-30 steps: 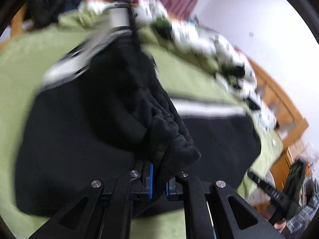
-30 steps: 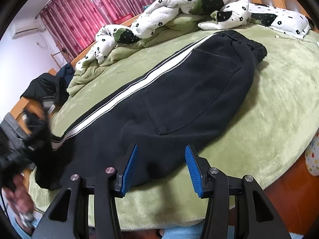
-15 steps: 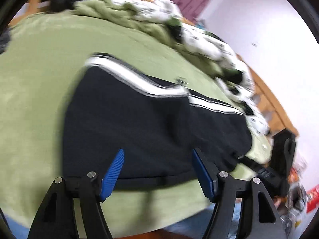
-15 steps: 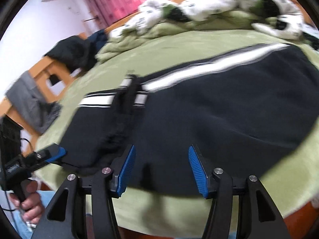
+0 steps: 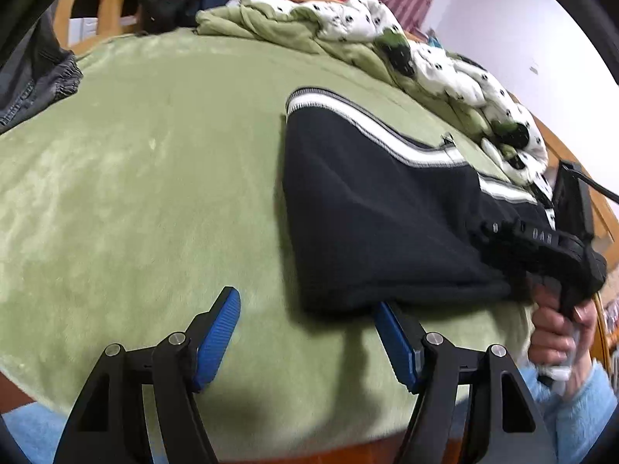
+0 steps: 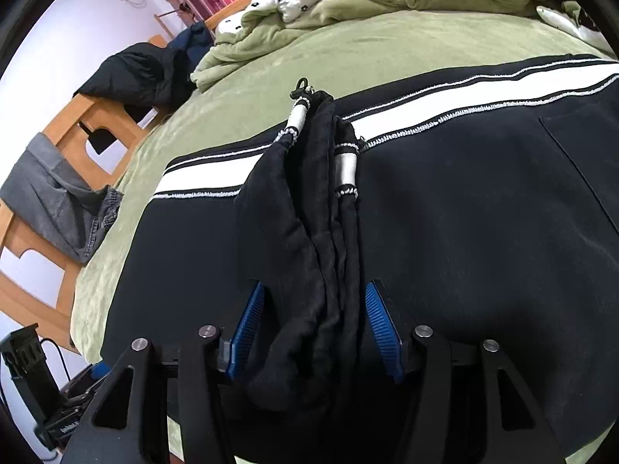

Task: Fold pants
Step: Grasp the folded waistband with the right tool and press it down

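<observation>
Hand-held gripper (image 6: 315,324) x2, pants (image 6: 464,208) x1

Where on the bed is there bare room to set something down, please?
The green blanket lies bare between the black pants and the grey garment. The head end is crowded with a bunched spotted quilt.

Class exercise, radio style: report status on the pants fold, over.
Left gripper open, empty, over green blanket. Right gripper closing around bunched cuff of black pants. Nothing obstructing.

Both wrist cameras looked steeply down, close over the pants (image 5: 371,212) (image 6: 445,212); both saw its white stripe.
</observation>
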The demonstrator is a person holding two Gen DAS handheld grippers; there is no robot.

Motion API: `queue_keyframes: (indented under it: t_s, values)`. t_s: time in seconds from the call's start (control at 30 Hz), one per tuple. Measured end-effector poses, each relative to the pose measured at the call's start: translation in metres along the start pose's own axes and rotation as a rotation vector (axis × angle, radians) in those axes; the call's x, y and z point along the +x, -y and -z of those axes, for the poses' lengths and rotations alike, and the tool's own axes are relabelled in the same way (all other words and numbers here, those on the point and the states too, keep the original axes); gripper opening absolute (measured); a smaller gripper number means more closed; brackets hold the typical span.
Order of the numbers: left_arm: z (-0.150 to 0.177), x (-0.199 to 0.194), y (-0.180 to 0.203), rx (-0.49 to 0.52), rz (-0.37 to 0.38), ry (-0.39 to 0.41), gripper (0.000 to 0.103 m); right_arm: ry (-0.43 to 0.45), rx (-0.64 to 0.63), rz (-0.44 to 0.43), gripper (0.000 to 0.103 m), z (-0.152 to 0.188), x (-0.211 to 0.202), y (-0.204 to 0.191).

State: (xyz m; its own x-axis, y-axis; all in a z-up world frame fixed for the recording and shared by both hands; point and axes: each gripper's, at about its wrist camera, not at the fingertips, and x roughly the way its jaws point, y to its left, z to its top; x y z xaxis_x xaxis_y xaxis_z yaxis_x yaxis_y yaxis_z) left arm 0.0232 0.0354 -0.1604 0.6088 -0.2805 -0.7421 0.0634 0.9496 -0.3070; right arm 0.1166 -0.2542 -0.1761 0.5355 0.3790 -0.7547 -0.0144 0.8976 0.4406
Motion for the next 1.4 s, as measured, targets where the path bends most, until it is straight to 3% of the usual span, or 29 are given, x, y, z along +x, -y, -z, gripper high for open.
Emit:
queue_keyframes:
  t_s: [0.07,0.13,0.2,0.27,0.33,0.47,0.57,0.67,0.73,0.8,0.93,1.0,1.1,1.2,1.23,1.3,1.4]
  values:
    - [-0.003,0.009,0.006,-0.007,-0.035,0.013,0.066,-0.013,0.013,-0.015,0.023,-0.004,0.004,0.003]
    - [-0.007,0.011,0.013,0.016,-0.057,0.030,0.066,0.037,0.038,-0.060,0.014,-0.008,-0.010,0.010]
    - [-0.008,0.007,0.013,0.025,-0.038,0.034,0.066,0.115,0.056,-0.104,0.013,-0.013,-0.032,0.018]
    - [-0.008,0.006,0.013,0.016,-0.024,0.032,0.067,0.193,0.029,-0.044,0.013,-0.017,-0.055,0.025]
    - [-0.006,0.010,0.016,0.030,-0.020,0.007,0.068,0.188,0.020,0.023,0.013,-0.019,-0.054,0.038]
    - [0.001,0.006,0.026,0.093,-0.055,-0.003,0.066,0.076,0.108,-0.006,0.018,-0.009,-0.023,0.068]
    - [0.004,-0.010,0.030,0.138,-0.004,-0.042,0.066,0.123,0.111,0.009,0.020,-0.002,-0.043,0.068]
    - [-0.004,-0.036,0.035,0.158,0.050,0.018,0.066,0.224,0.001,0.078,0.023,0.003,-0.080,0.049]
    - [-0.020,-0.042,0.041,0.154,0.089,0.036,0.068,0.246,-0.074,0.106,0.021,0.002,-0.093,0.035]
    - [-0.039,-0.033,0.052,0.153,0.096,0.032,0.068,0.243,-0.111,0.105,0.014,0.002,-0.093,0.027]
    - [-0.047,0.002,0.060,0.162,0.069,-0.038,0.068,0.087,-0.166,0.191,0.007,0.018,-0.060,0.023]
    - [-0.037,0.019,0.058,0.172,0.047,-0.102,0.068,0.076,-0.205,0.221,0.008,0.030,-0.056,0.024]
    - [-0.013,0.025,0.057,0.246,-0.021,-0.092,0.069,0.066,-0.269,0.233,0.007,0.034,-0.063,0.016]
    - [-0.014,0.021,0.039,0.168,0.071,-0.125,0.069,0.083,-0.237,0.138,0.010,0.018,-0.077,0.016]
    - [-0.019,0.021,0.034,0.136,0.094,-0.132,0.069,0.098,-0.227,0.110,0.016,0.009,-0.079,0.013]
    - [-0.030,0.020,0.020,0.052,0.120,-0.129,0.069,0.137,-0.240,0.122,0.030,-0.008,-0.078,0.011]
    - [-0.045,0.019,0.015,0.046,0.084,-0.115,0.069,0.171,-0.268,0.173,0.033,-0.038,-0.064,0.004]
